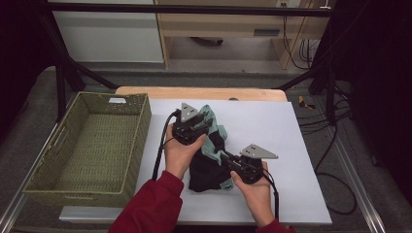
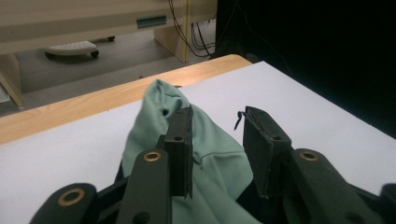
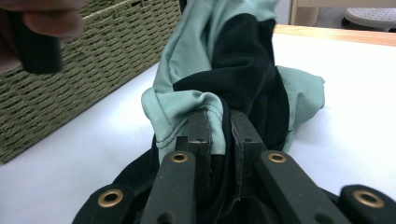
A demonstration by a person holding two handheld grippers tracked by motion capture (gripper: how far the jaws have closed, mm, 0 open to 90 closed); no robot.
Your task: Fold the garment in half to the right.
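A: White sheet over a wooden counter point(image 1: 204, 92), dark room behind; a woven basket point(image 1: 92, 145) sits on the left, just beside the sheet.

B: Where is the garment?

A: Mint-and-black garment point(image 1: 211, 155) lies bunched near the middle of the sheet, between the two hands. Its long axis runs from far-left to near-right, roughly hand to hand.

B: Right gripper?

A: Right gripper point(image 3: 219, 123) has its fingers pressed together on a fold, mint hem and black cloth pinched between the pads. In the high view it lies at the near-right end of the bundle point(image 1: 228, 158), held low and pointing left along the cloth.

B: And the left?

A: Left gripper point(image 2: 217, 133) has its fingers spread. Mint cloth bulges up between them and lies against one finger point(image 2: 182, 140); the other stands clear of the cloth. No pinch. In the high view it hangs over the far end point(image 1: 201, 119), the hand beneath it, pointing away from the person.

B: What does the next move turn on?

A: My judgement: the cloth sits directly ahead of and below the spread fingers, so the left hand is the free one. The basket is on its side, well clear of the right hand.
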